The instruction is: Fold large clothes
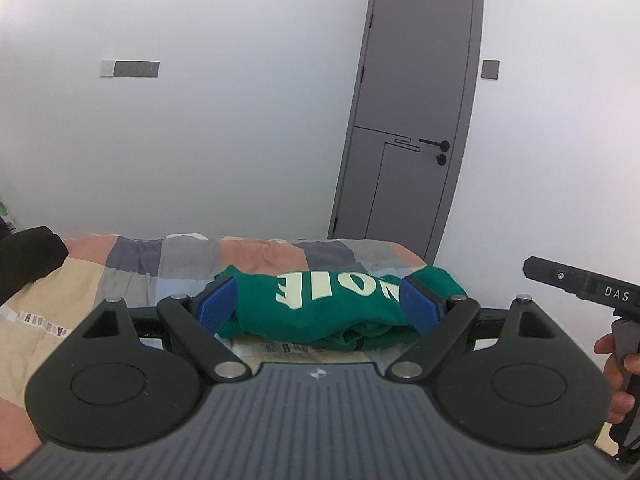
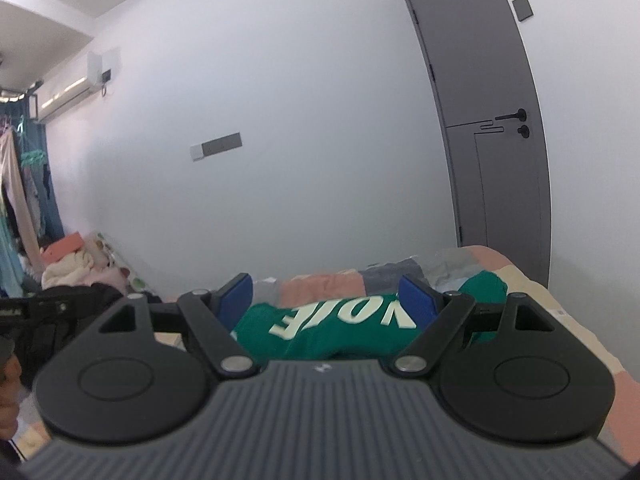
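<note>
Green top (image 1: pixel 320 308) bundled up small on the bed (image 1: pixel 132 268), lettering upside down, so looks basically folded already. Left gripper (image 1: pixel 320 308) wide open, pads either side of the bundle but not pinching; probably just lined up with it. Right gripper (image 2: pixel 328 304) same deal, spread wide, holding nothing. Dark garment (image 1: pixel 28 264) off to the side, likely next.

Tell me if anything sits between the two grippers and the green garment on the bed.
Nothing visible does. The folded green garment with pale lettering lies on the patchwork bedspread directly ahead of the open left gripper and open right gripper.
</note>
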